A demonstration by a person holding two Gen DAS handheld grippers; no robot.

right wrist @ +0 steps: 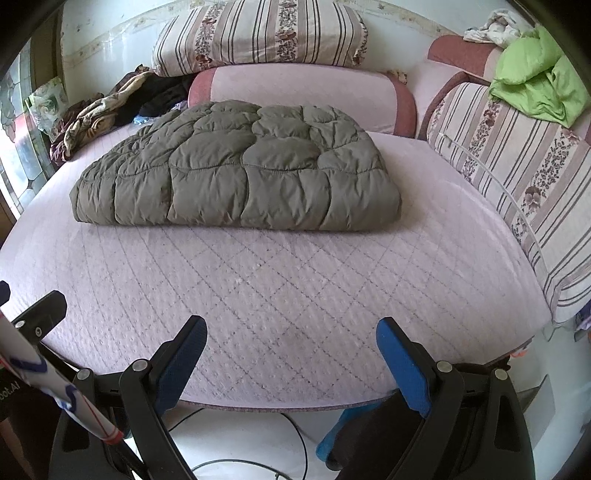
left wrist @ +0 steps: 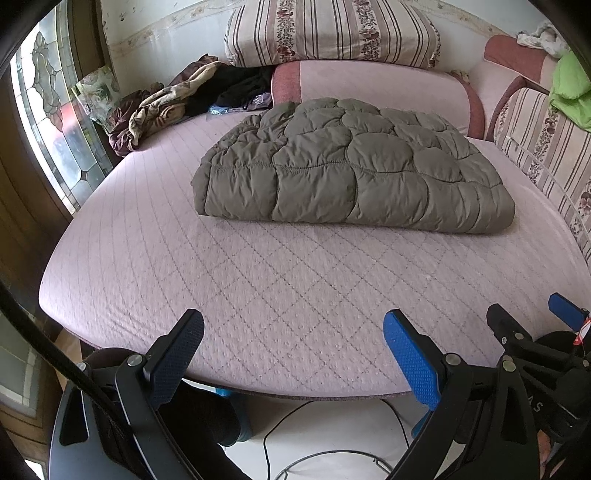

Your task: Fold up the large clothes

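Now folded jacket [left wrist: 351, 170] lies on bed [left wrist: 258, 295]; left gripper [left wrist: 293, 354] and right gripper [right wrist: 291, 358] both spread wide, empty, near bed edge.

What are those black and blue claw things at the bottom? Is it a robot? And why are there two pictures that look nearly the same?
No robot. A person holds one pair of tongs in each hand, and a small camera on each looks forward along its fingers. One picture comes from the left tongs, the other from the right tongs. Both pairs are open and hold nothing. Ahead, on the pink quilted bed, lies a puffy olive-green jacket, already folded into a bundle. Striped cushions stand behind it.
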